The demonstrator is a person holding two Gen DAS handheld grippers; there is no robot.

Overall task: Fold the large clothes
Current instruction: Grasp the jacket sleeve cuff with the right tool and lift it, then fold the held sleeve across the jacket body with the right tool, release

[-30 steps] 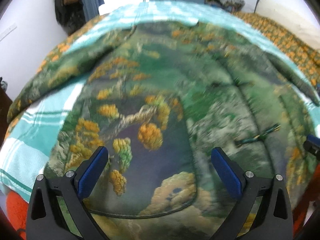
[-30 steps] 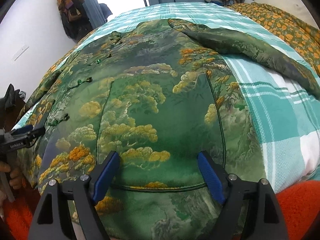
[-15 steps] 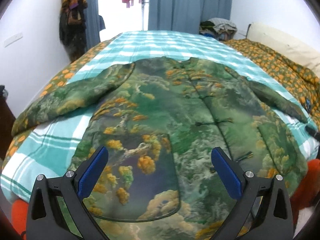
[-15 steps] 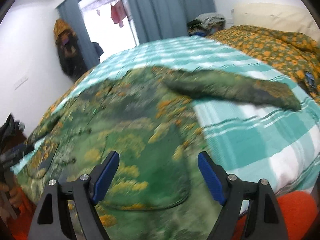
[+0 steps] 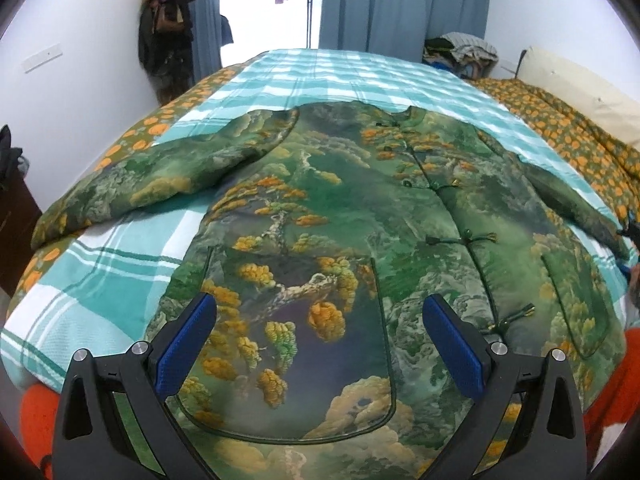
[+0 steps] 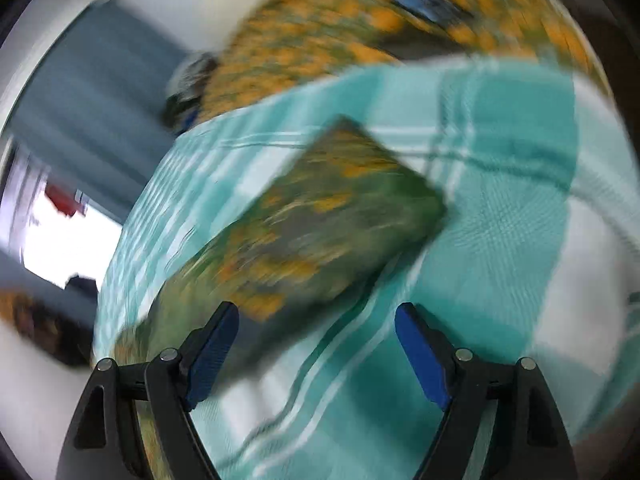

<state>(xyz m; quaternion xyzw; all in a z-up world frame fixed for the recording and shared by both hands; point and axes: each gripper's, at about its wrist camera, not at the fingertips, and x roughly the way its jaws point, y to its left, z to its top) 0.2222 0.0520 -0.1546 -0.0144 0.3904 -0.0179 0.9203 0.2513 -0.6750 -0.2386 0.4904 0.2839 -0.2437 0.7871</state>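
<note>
— Jacket (image 5: 360, 216) lies flat on the checked blanket (image 5: 100, 280), front up. See any words on it?
— No, none. Left gripper (image 5: 320, 344) is wide apart above its pocket. Right gripper (image 6: 316, 348) is apart too, near what looks like a blurry sleeve (image 6: 320, 224).

- Before me stands a bed (image 5: 360, 76) under a teal-and-white checked cover, filling most of the room.
- White walls (image 5: 80, 80) on both sides; a pale strip is fixed to the left one.
- Blue-grey curtains (image 5: 404, 4) hang at the far end, parted on a bright opening (image 5: 260, 20).
- Dark garments (image 5: 166, 28) hang in the left corner.
- An orange-patterned quilt (image 5: 560, 128) lies along the right.
</note>
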